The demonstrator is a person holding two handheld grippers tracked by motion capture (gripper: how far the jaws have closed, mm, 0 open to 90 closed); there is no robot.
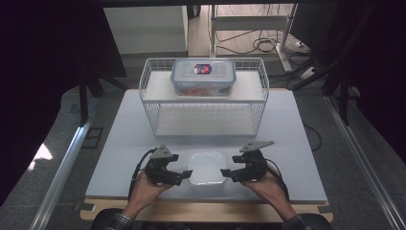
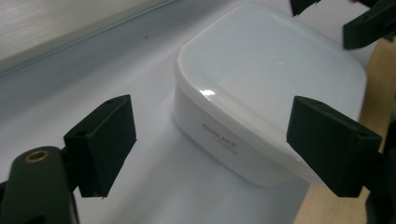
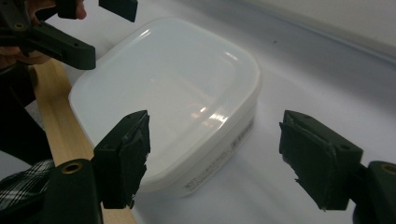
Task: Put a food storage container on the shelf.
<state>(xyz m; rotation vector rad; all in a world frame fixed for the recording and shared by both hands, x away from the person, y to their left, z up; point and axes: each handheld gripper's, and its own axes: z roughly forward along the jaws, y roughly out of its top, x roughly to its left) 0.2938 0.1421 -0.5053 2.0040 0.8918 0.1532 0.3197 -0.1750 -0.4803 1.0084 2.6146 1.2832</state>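
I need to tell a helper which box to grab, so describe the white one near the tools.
On the pale grey table, in front of the white wire rack, sits a squat white plastic box with a rounded lid. Unlike the clear clip-lid container on the rack, it is opaque.

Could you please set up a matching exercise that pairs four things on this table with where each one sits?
Things:
1. white lidded container
2. clear clip-lid box
3. left hand-held gripper
4. right hand-held gripper

Places:
A. on the upper shelf of the white wire rack
B. at the container's left side, jaws open
C. near the front edge of the table, between the two grippers
D. at the container's right side, jaws open

Pairs: 1-C, 2-A, 3-B, 4-D
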